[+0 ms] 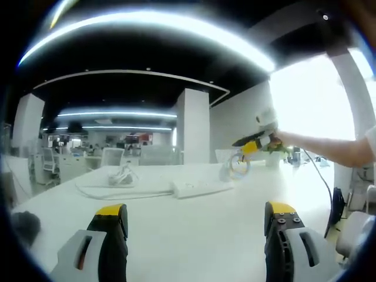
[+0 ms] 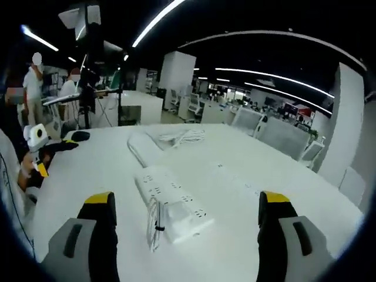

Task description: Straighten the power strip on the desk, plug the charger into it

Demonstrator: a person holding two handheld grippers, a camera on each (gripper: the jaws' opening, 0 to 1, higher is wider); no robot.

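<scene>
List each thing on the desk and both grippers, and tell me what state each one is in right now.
Power strip: lying flat and askew on the desk, nothing plugged in.
Strip's cord: bundled, resting against the strip.
Charger with cable: loose heap on the desk, unplugged.
Left gripper: jaws wide apart, holding nothing.
Right gripper: jaws wide apart, holding nothing.

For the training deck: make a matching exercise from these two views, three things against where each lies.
Things:
1. power strip
2. loose cable
3. mouse

Places:
A. far left edge of the desk, right gripper view
B. between the right gripper jaws, closest
C. mid-desk, beyond the strip

Pairs: 1-B, 2-C, 3-A
</scene>
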